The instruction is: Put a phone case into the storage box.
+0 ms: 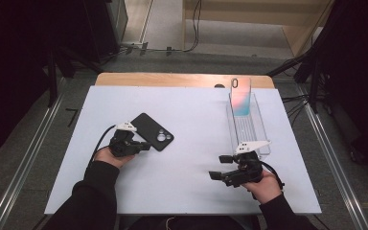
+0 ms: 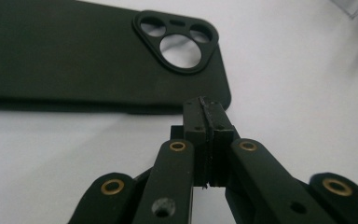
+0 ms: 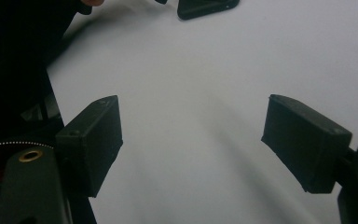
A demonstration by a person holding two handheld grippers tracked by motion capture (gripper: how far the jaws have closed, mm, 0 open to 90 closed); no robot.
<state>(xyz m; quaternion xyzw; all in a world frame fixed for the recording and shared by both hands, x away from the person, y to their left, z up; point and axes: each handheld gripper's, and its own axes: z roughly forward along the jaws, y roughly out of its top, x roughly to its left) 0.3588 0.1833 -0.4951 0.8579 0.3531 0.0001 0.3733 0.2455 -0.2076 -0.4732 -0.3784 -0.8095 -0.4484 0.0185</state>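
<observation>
A black phone case (image 1: 153,132) lies flat on the white table, camera cutout facing up (image 2: 98,60). My left gripper (image 1: 146,145) sits just in front of the case's near edge, at the corner by the cutout. Its jaws (image 2: 205,109) are shut flat against each other with nothing between them. Whether the tips touch the case I cannot tell. A pink-to-blue phone case (image 1: 241,97) stands upright at the far end of a clear rack (image 1: 256,134). My right gripper (image 1: 218,166) rests near the front right, open, with only bare table between its pads (image 3: 191,140).
The white table (image 1: 196,120) ends close behind the right hand at the front edge. The clear rack stands just beyond the right gripper. A dark sleeve (image 3: 14,56) lies along the left of the right gripper view. Cables run across the floor beyond the table.
</observation>
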